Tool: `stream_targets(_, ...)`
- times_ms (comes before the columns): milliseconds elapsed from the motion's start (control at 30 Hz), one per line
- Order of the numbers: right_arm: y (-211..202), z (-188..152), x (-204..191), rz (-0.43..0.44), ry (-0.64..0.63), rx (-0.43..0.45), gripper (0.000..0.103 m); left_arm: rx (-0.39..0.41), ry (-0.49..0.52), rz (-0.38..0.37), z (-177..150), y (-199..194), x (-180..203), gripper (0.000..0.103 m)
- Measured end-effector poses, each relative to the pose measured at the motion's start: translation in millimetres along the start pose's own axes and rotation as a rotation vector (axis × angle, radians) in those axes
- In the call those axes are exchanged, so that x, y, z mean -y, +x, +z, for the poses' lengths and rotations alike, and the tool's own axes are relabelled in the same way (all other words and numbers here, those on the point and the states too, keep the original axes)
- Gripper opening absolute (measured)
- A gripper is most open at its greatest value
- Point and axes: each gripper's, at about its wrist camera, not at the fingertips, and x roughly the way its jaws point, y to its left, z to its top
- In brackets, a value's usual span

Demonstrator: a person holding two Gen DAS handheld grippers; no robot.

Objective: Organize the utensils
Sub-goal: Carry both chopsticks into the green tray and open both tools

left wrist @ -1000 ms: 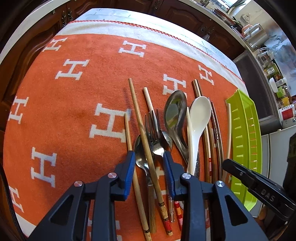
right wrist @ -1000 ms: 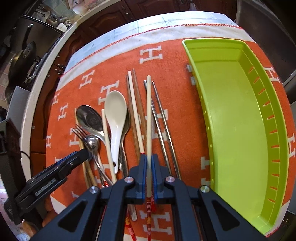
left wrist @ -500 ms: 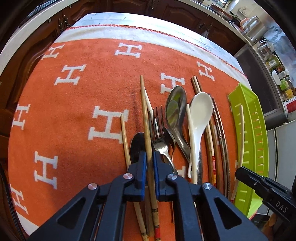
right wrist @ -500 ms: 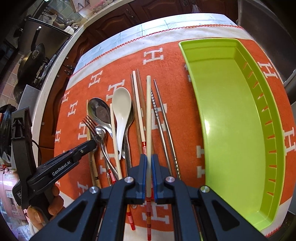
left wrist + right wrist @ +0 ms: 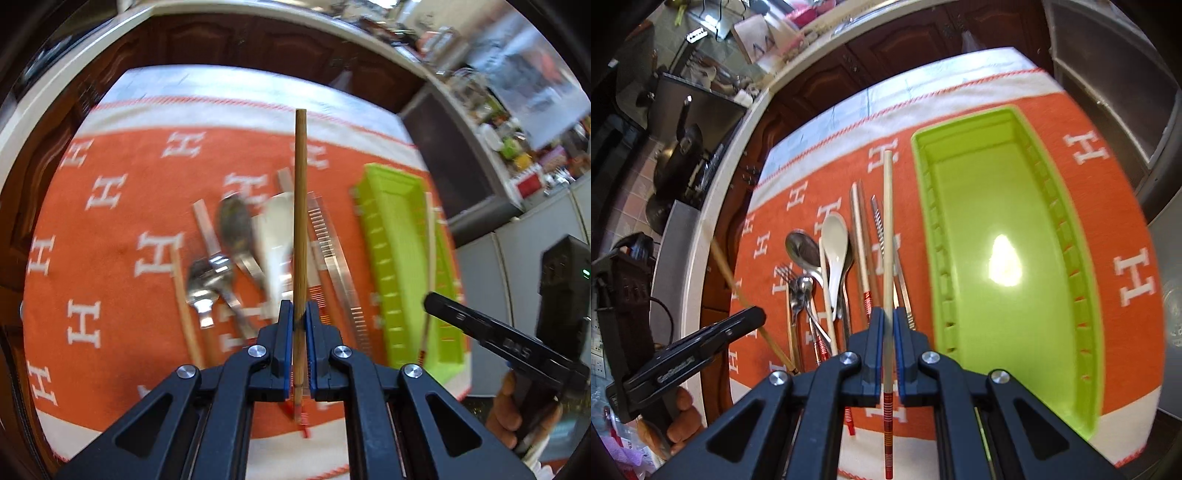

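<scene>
Each gripper is clamped on one chopstick: the left gripper (image 5: 299,314) holds a brown chopstick (image 5: 300,206), the right gripper (image 5: 888,319) a pale chopstick (image 5: 887,229), both raised above the utensil pile (image 5: 827,266), likely bound for the green tray (image 5: 1008,177). Only the right view shows the tray's floor bare; the left view is blurred.

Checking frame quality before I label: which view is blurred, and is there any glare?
Left wrist view: motion-smeared cloth and utensils, only the brown chopstick clamped in the left gripper stays sharp. Right wrist view: mostly sharp, a bright glare patch on the green tray floor. Both show fisheye bending.
</scene>
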Motion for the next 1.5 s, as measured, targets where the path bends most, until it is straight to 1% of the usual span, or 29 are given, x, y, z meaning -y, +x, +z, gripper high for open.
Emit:
stream_targets(100,-20,5,13,-0.003,0.009,0.040,0.005,0.012,0.076,-0.058,5,-10,41,0.004)
stream_targets(200,-36,9,28,-0.011,0.017,0.072,0.005,-0.002,0.140,-0.120,10,-14,74,0.004)
stream_targets(300,-46,13,41,-0.033,0.020,0.099,0.005,-0.028,0.190,-0.165,18,-10,104,0.004)
stream_targets(433,-44,21,57,-0.069,0.027,0.106,0.005,-0.078,0.211,-0.193,24,8,134,0.004)
stream_targets(533,-38,26,66,-0.088,0.028,0.100,0.005,-0.102,0.216,-0.175,32,29,148,0.004)
stream_targets(600,-32,30,69,-0.115,0.017,0.097,0.006,-0.126,0.215,-0.163,35,47,152,0.004)
stream_targets(700,-23,35,72,-0.148,-0.002,0.086,0.006,-0.154,0.223,-0.114,40,76,155,0.005)
stream_targets(767,-19,37,72,-0.178,-0.026,0.089,0.006,-0.155,0.222,-0.083,39,87,153,0.005)
stream_targets(833,-16,38,73,-0.192,-0.036,0.084,0.007,-0.141,0.225,-0.052,37,92,150,0.008)
stream_targets(1000,-13,38,74,-0.183,-0.036,0.080,0.007,-0.084,0.242,0.016,31,87,142,0.025)
stream_targets(1133,-11,36,72,-0.167,-0.034,0.071,0.007,-0.039,0.250,0.063,28,73,134,0.027)
stream_targets(1500,-21,15,47,-0.135,-0.073,0.082,0.007,0.028,0.212,0.122,15,45,113,0.027)
